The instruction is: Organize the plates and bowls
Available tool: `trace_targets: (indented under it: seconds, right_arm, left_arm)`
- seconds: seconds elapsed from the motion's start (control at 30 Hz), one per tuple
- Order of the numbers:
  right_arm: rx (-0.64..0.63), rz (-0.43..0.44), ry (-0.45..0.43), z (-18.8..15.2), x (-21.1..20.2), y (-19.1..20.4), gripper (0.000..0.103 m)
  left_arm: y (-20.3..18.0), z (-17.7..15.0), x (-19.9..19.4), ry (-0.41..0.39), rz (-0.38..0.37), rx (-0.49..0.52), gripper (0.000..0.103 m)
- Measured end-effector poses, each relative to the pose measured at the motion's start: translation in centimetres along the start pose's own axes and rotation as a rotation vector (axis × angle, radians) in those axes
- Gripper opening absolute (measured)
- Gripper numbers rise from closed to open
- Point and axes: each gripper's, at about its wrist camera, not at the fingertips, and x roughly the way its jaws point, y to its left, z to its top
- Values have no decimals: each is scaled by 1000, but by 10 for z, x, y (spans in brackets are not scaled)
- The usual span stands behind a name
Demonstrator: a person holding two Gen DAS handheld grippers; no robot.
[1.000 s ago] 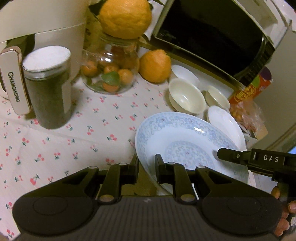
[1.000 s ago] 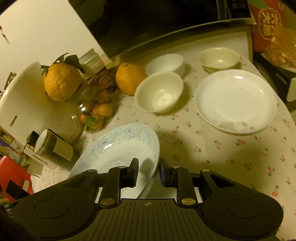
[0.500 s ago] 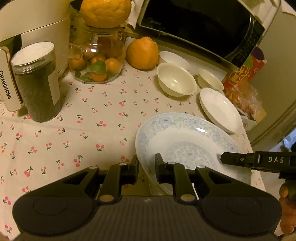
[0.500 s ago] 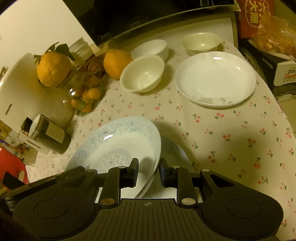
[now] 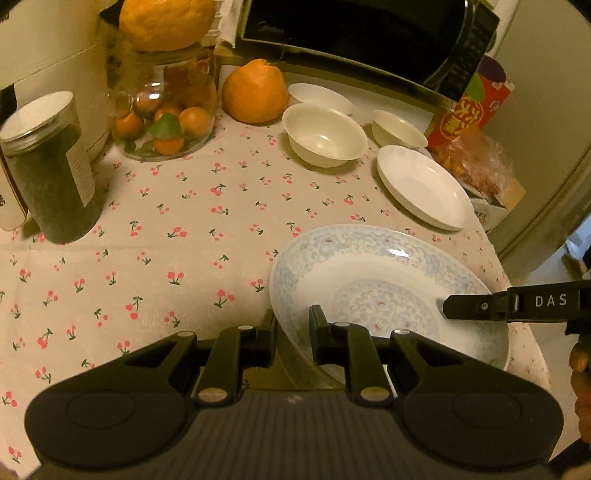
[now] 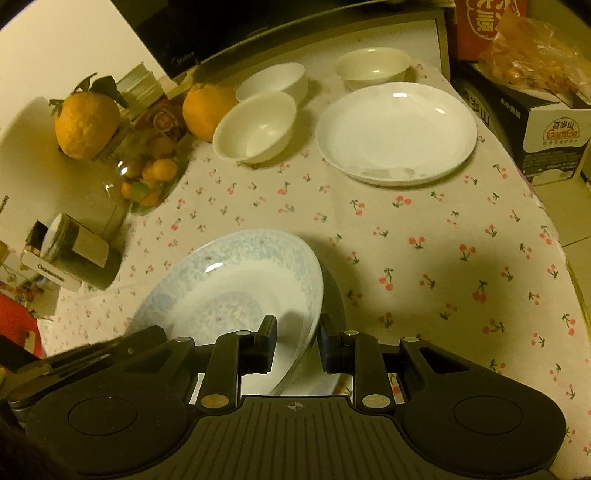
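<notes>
Blue-patterned, the big plate is held over the cherry-print tablecloth, near its front edge. It is gripped on two sides: the left gripper is clamped on its near rim, and the right gripper is clamped on the other rim. The job looks only begun. Nothing is stacked yet. A white plate is laid flat farther back. Three white bowls are set apart near it: a wide bowl, a second bowl just behind, and a small bowl by the microwave. All are empty. Small oranges are kept in a glass jar, and something dark is kept in a lidded jar.
</notes>
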Motion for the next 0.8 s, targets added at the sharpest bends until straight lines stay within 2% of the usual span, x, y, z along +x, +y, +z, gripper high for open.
trace_targets:
  seconds: [0.3,0.57,0.7,0.8]
  right_arm:
    - [-51,-43,15,-7,1,4,24]
    - [-122,-92,15,-7,3,16,24]
    - [-169,-123,17,-8,4,23,24]
    - [-186,-131,18,-9,3,24,24]
  left_arm:
    - [-11,-4,-1,-8,50,81,16]
    - [-13,-7,-1,5,76,95,16]
    - [-7,-7,4,43,62,58,16]
    - [-8,-7,4,46,66,66,16]
